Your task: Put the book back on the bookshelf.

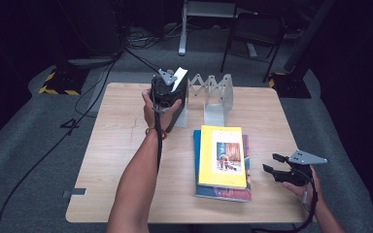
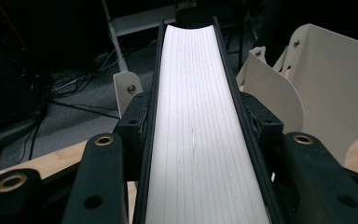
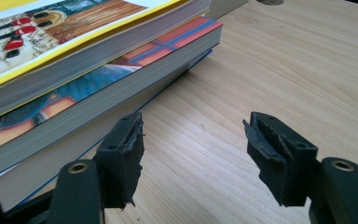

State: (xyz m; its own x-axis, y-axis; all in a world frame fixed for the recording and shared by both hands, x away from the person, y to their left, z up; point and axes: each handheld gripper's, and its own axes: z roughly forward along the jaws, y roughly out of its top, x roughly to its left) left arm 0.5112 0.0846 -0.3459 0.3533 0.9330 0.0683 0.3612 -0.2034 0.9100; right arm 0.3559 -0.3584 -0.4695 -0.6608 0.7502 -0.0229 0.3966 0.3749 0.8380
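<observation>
Two books point(image 1: 222, 162) lie stacked just left of the right gripper point(image 1: 272, 165), whose jaws stand spread, nothing between them. Farther off, the left gripper point(image 1: 167, 92) is clamped on a third book point(image 2: 200, 135), page edges up, with the rack point(image 1: 218, 94) just beyond.

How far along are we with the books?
Done: no book stands in the rack yet. In hand: the left gripper clamps one book at the rack. Left: the stack on the table; the right gripper waits open beside it.
</observation>
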